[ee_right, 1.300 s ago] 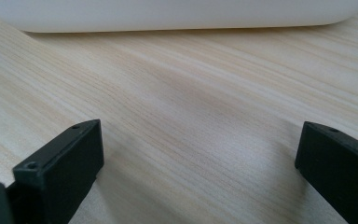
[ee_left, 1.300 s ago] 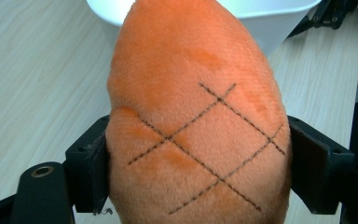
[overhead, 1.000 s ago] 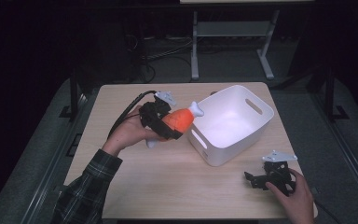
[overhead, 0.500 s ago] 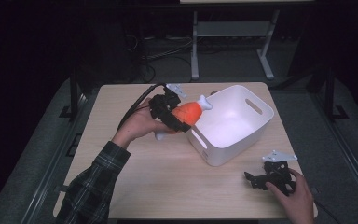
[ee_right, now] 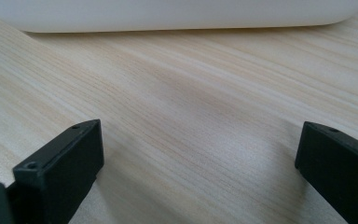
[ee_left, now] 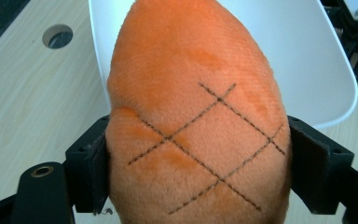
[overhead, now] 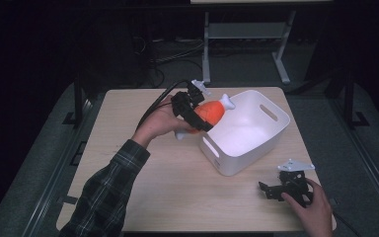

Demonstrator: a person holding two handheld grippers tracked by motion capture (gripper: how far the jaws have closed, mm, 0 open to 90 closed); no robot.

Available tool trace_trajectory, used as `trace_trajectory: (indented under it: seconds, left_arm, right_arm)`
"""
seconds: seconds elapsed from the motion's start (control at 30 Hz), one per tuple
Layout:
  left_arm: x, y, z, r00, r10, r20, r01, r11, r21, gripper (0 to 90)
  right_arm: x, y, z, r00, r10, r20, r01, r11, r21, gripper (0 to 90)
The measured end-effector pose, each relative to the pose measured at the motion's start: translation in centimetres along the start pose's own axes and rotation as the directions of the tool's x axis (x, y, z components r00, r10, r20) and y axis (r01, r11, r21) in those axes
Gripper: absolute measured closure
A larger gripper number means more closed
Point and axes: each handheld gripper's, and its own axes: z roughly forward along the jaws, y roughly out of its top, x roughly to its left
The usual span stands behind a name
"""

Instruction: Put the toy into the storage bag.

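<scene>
Plush drumstick (overhead: 211,112) clamped in raised left tool (overhead: 193,109), over bin (overhead: 256,143) rim.

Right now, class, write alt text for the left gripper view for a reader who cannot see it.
An orange plush drumstick toy with stitched crisscross lines is clamped in the left gripper, its black jaws pressing either side. Behind it are a white plastic bin and a light wooden table.

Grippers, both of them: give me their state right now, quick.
Left gripper: shut on the orange plush drumstick toy.
Right gripper: open, empty, low over the light wooden table.
</scene>
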Motion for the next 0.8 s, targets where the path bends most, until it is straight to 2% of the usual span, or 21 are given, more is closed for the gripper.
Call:
trace_trajectory:
  seconds: [0.33, 0.8]
  left_arm:
    - [0.3, 2.5, 2.0, 0.9999, 0.011, 0.012, -0.011, 0.9999, 0.001, 19.6]
    - [0.9, 4.7, 3.9, 0.9999, 0.002, 0.012, -0.002, 0.9999, -0.014, 19.6]
  right_arm:
    - [0.0, 0.0, 0.0, 1.0, 0.0, 0.0, 0.0, 1.0, 0.0, 0.6]
    - [0.0, 0.0, 0.0, 1.0, -0.001, 0.001, 0.001, 1.0, 0.001, 0.6]
